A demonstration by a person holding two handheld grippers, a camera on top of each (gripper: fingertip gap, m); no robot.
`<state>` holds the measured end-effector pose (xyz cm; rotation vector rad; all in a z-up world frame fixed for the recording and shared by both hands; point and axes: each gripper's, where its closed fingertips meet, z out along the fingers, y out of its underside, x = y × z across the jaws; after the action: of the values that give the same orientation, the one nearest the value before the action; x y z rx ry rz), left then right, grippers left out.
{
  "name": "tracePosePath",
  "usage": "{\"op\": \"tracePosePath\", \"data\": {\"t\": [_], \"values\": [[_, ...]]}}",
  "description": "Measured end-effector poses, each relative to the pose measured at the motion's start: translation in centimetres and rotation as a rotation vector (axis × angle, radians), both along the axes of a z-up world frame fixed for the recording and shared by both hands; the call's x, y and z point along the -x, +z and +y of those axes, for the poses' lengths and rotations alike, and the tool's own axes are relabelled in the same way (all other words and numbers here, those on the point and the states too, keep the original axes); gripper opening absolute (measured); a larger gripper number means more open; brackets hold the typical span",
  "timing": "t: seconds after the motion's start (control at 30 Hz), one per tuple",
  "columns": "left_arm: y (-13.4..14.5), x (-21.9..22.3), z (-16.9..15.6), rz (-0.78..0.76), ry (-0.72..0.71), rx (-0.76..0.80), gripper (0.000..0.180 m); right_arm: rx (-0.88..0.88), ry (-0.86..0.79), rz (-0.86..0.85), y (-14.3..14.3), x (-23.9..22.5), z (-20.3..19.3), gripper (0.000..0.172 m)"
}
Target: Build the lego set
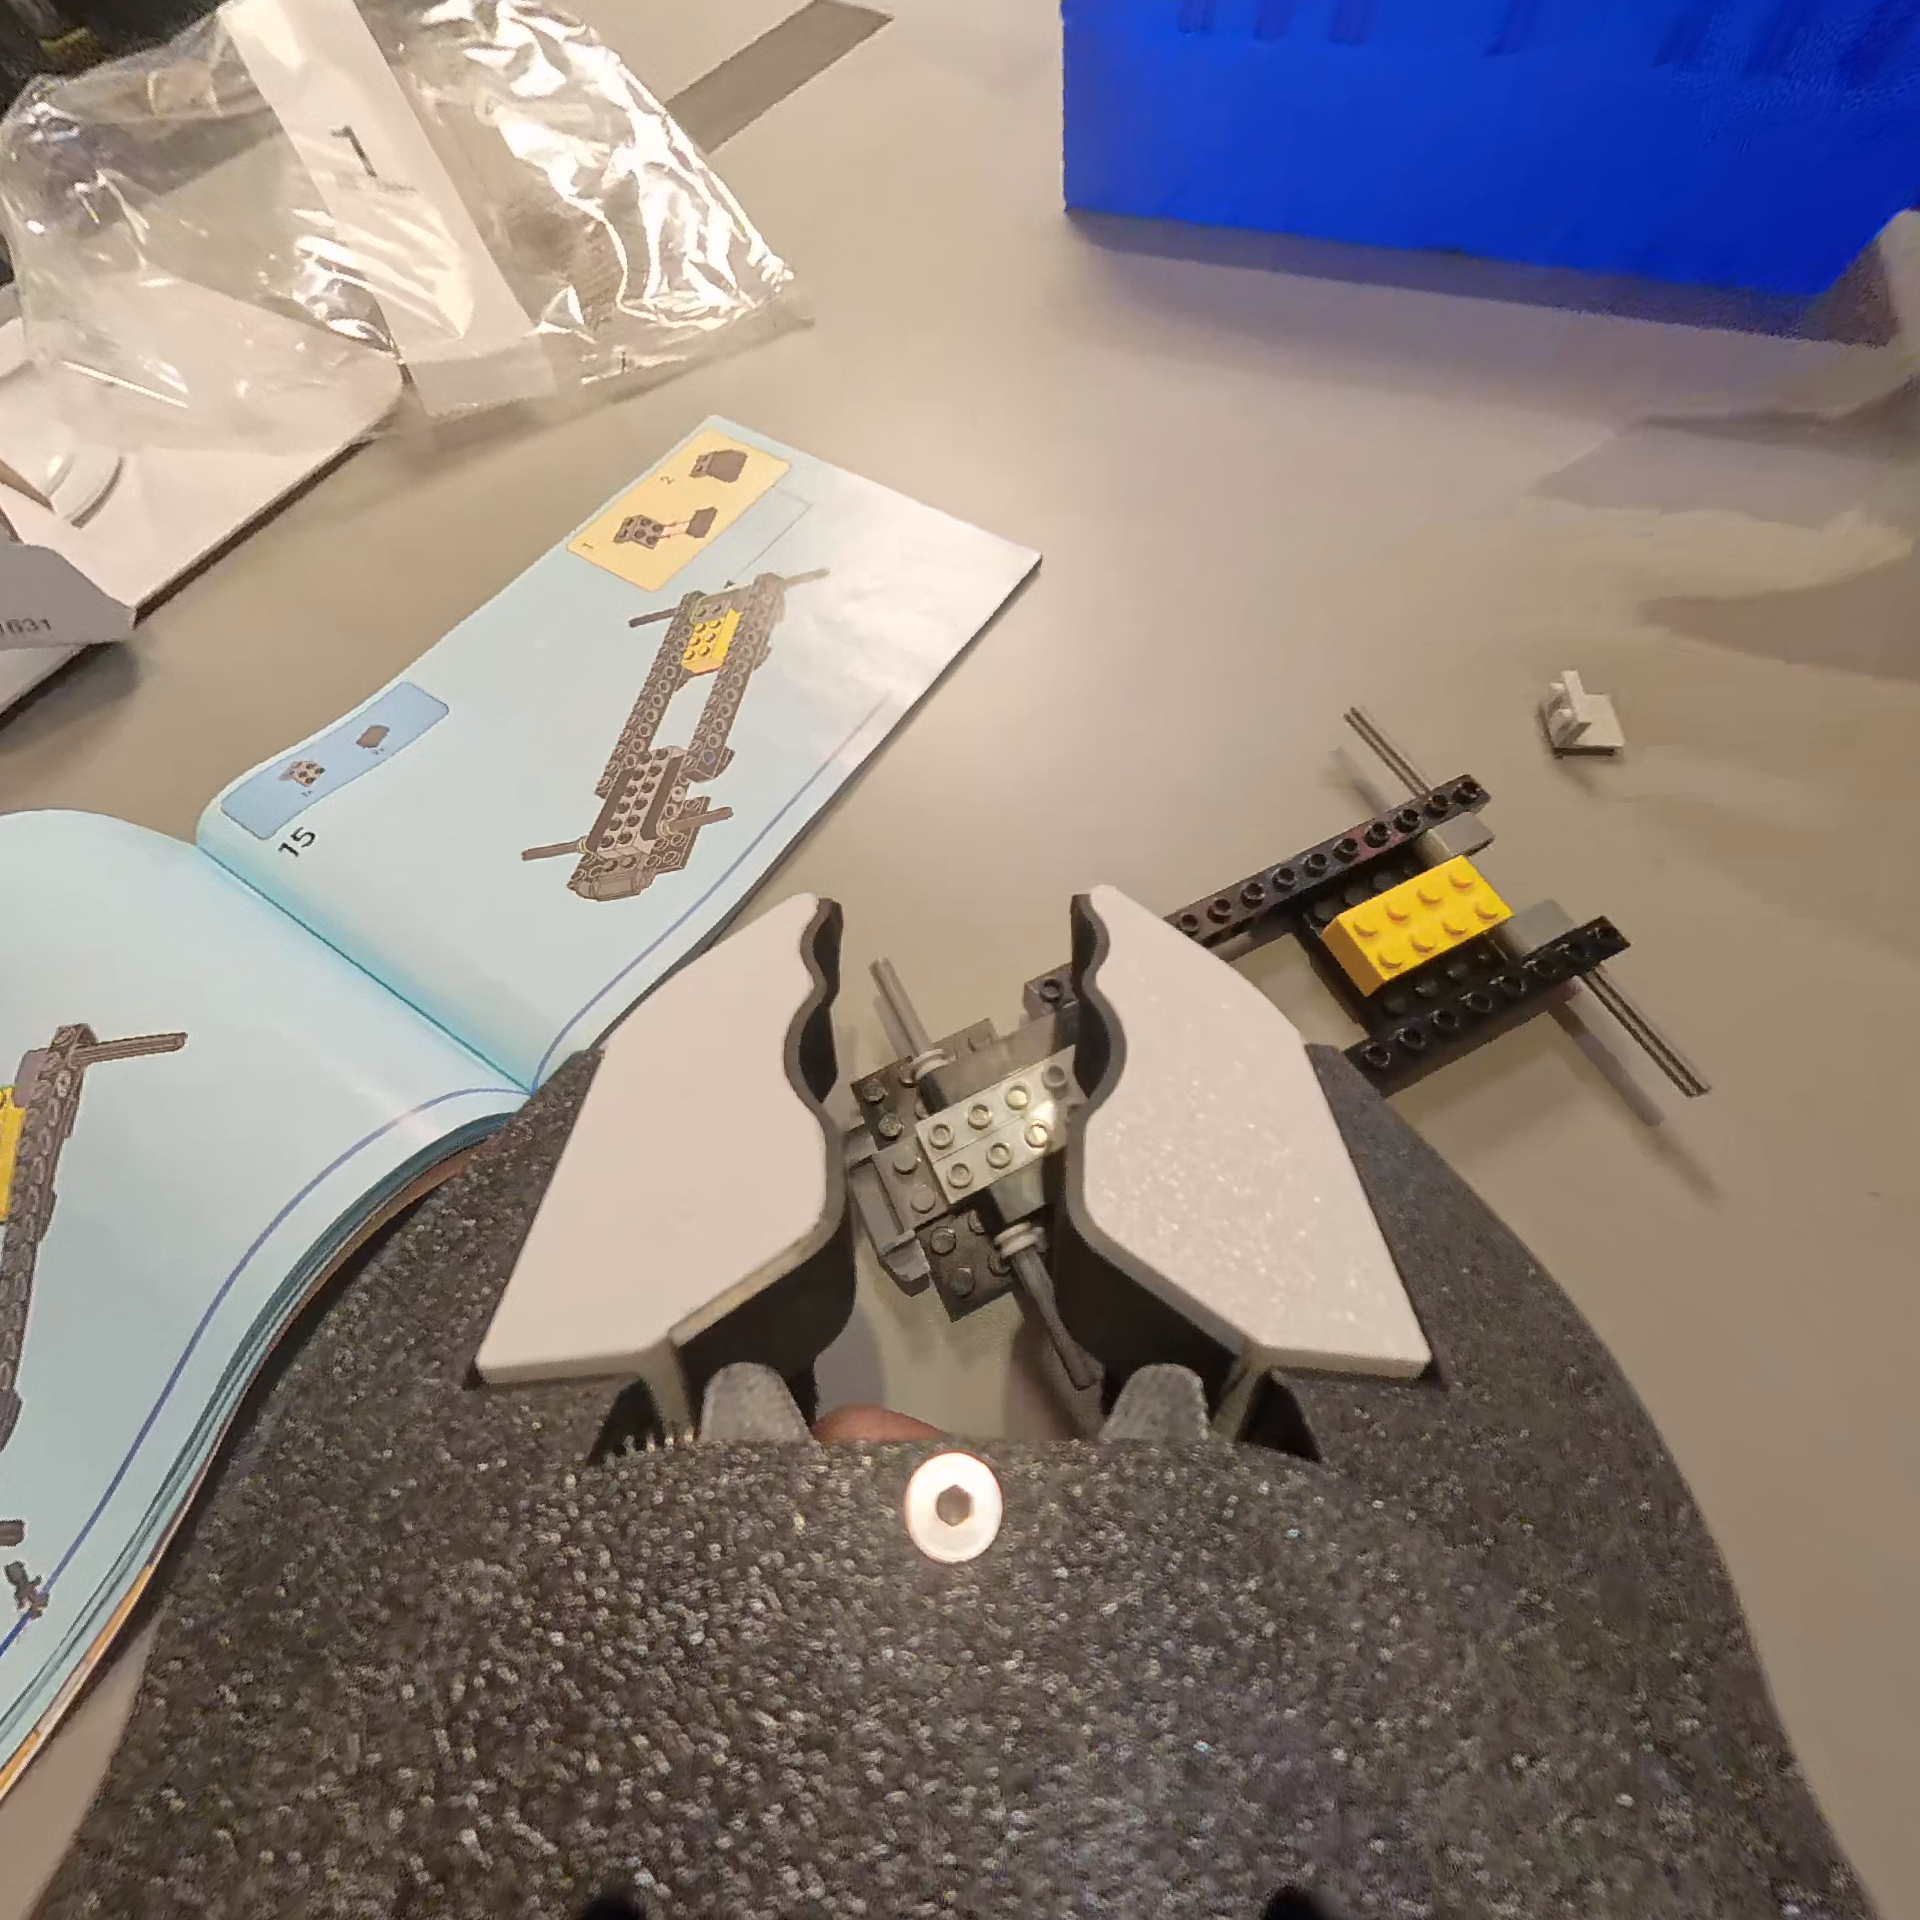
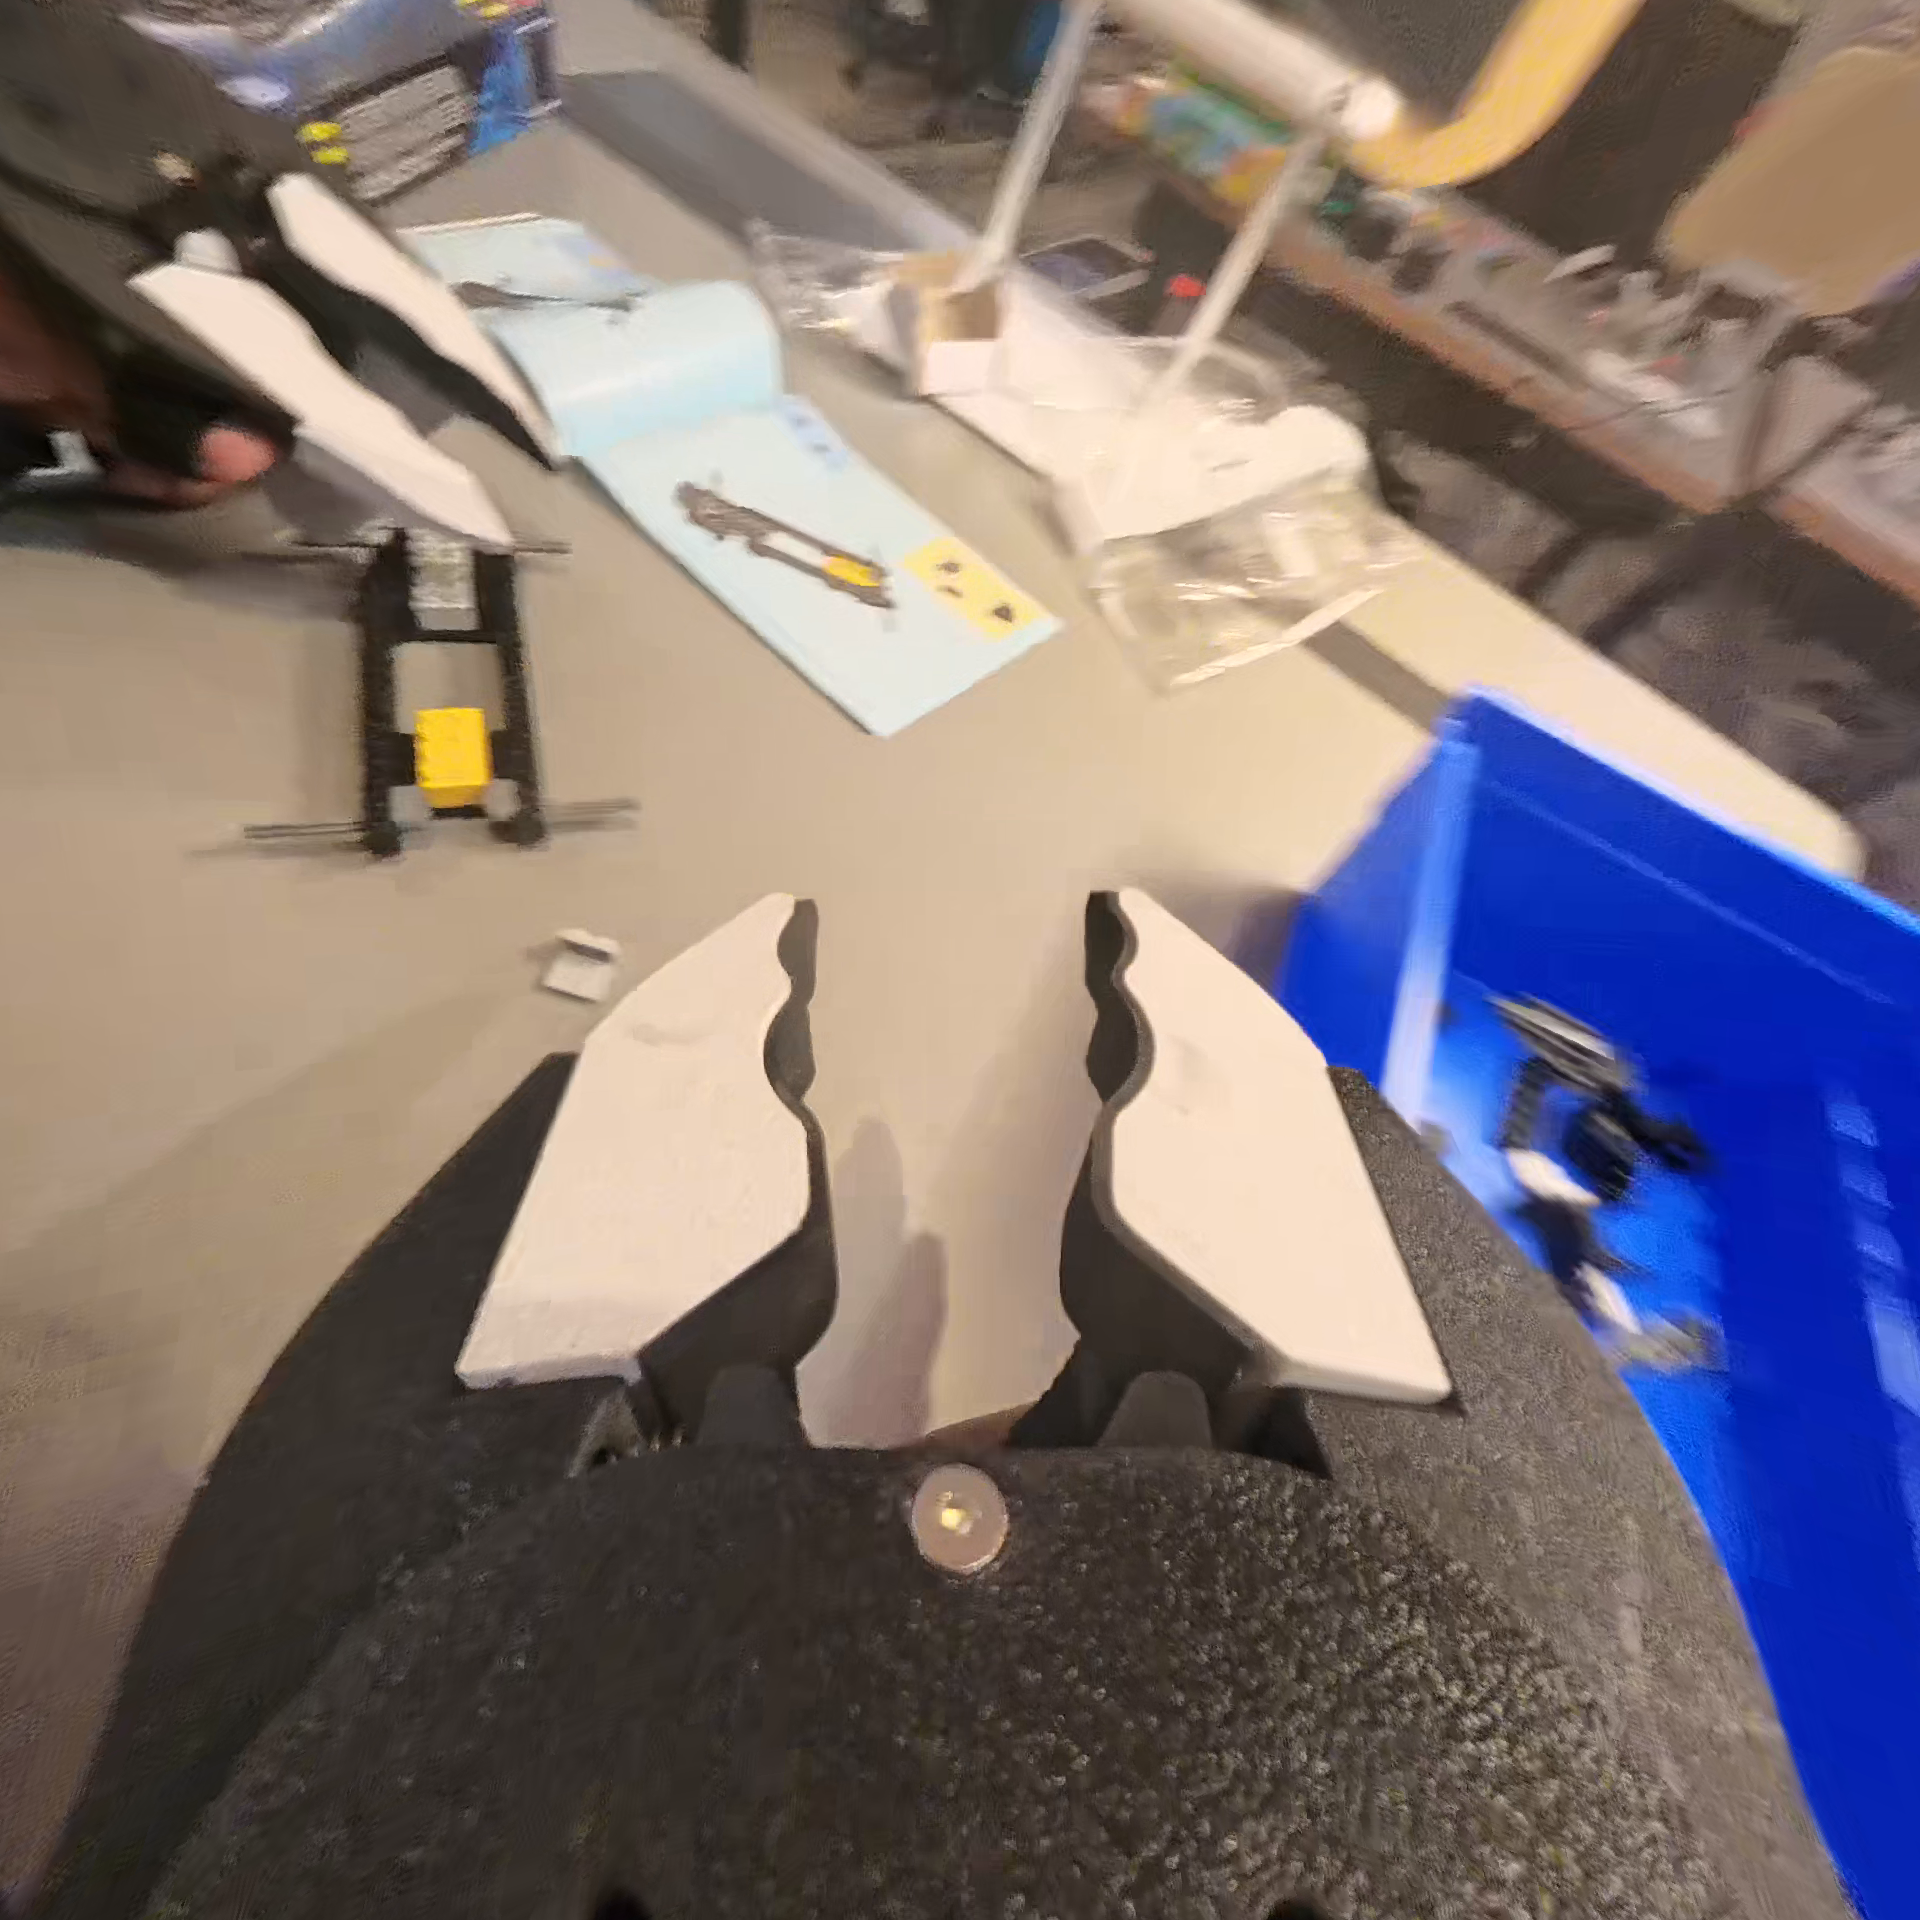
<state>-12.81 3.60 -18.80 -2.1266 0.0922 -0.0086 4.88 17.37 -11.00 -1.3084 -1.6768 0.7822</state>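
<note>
The left gripper is clamped on the near end of a toy-brick chassis: its two pale, wavy-edged fingers press the sides of the grey and black studded block lying deep between them, while the fingertips themselves stand apart over bare table. A thin grey axle crosses that block at a slant and pokes out past it. From the grasp the chassis runs away to the right as two long black studded beams with one yellow eight-stud brick set between them and a second axle across the far end. Just beyond that end lies one small light grey bracket piece, apart from the chassis.

The right gripper stands open with nothing between its fingers, only the smooth grey table showing in the gap. The bracket lies just left of its left fingertip; one blue plastic bin, with a blurred heap of dark and white parts inside, is close on its right. The chassis and the left gripper are well apart from it, at upper left.

One open instruction booklet with pale blue pages lies to the left of the left gripper, and crinkled clear plastic bags lie beyond it.
</note>
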Motion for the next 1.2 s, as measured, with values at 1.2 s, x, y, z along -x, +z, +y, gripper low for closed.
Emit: {"op": "tracePosePath", "data": {"t": [1.2], "values": [[-0.6,-1.3,-1.0,0.060,-0.053,0.030,0.043,-0.129,0.234,-0.442,0.6,2.7,10.0,0.039]]}}
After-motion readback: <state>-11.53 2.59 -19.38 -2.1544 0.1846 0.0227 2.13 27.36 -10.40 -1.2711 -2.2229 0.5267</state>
